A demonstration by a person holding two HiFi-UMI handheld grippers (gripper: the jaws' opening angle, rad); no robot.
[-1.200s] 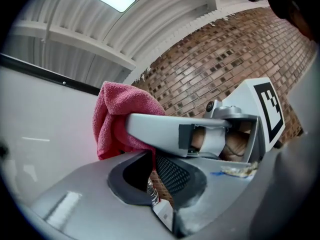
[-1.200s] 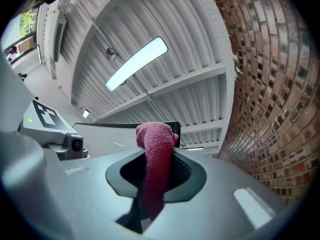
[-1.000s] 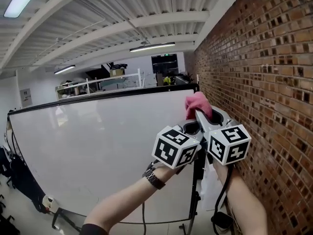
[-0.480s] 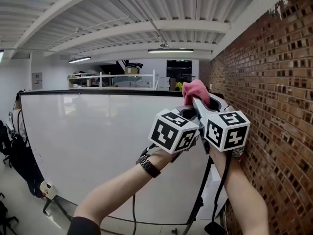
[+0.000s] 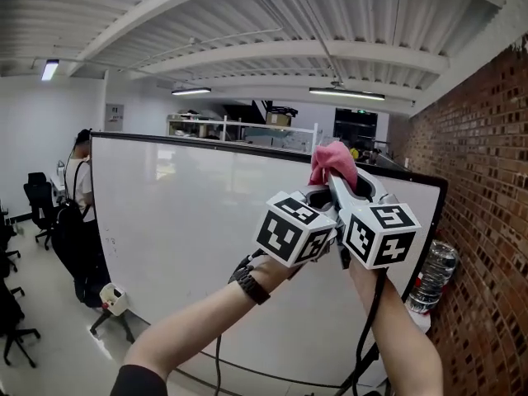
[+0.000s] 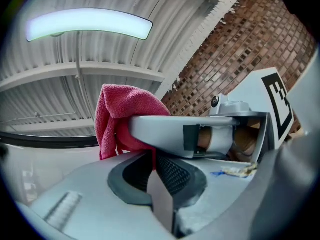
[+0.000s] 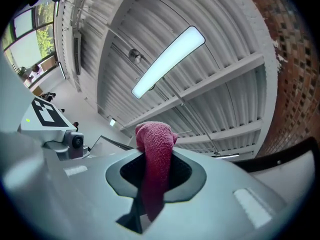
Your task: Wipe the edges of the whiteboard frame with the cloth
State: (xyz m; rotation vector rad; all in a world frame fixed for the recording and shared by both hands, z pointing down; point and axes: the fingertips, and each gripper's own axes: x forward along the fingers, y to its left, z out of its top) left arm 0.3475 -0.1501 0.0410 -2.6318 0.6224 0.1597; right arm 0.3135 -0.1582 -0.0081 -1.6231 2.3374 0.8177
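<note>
- Cloth (image 5: 332, 163) is travelling leftward along the top edge of the whiteboard frame (image 5: 206, 144), away from its right corner.
- Right gripper (image 7: 155, 156) is clamping the cloth; left gripper (image 6: 151, 159), jaws nearly together, is apparently pinching a sliver.
- Advisable: keeping the cloth pressing on that top edge, sliding steadily.
- Only the head view is showing the frame; the gripper views are showing both grips.

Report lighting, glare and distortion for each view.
Head view: wide-angle lens curves the whiteboard edges; even light. Left gripper view: ceiling lamp blown out, dark corners. Right gripper view: strip light glares; cloth sharp.
</note>
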